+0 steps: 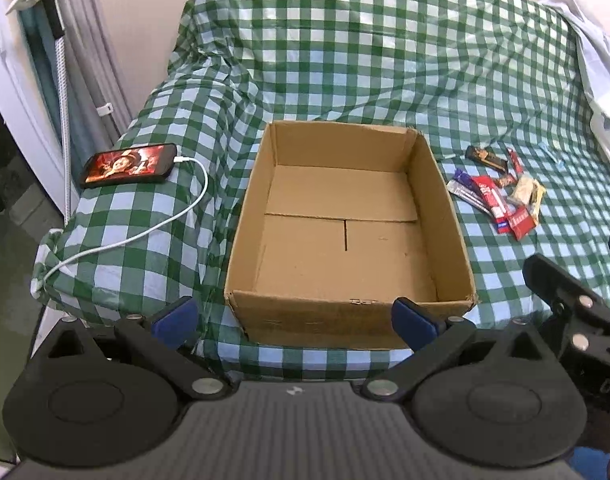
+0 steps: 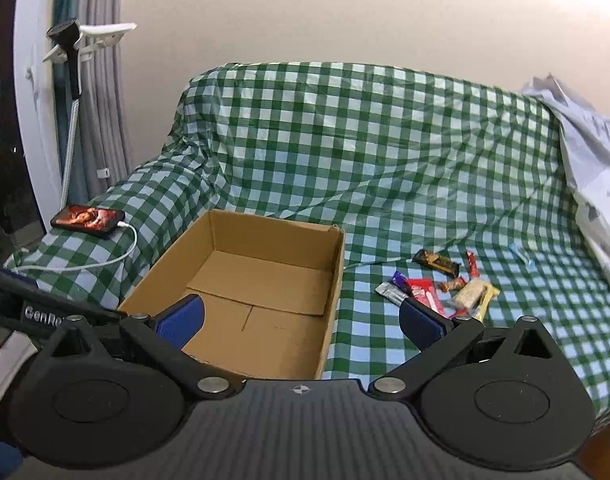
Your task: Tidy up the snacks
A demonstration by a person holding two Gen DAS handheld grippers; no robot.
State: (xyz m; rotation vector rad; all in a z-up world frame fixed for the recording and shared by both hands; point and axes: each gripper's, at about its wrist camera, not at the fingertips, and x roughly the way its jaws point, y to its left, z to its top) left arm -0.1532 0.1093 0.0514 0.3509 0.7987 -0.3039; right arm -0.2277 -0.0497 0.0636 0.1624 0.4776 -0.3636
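Both claws are spread and hold nothing. The left claw [image 1: 295, 318] hangs over the near wall of the one empty brown cardboard box [image 1: 249, 216]. The heap of wrapped snack bars [image 2: 445, 286], about eight, lies just beyond the right claw [image 2: 301, 320]. I would pinch one bar across its narrow side.
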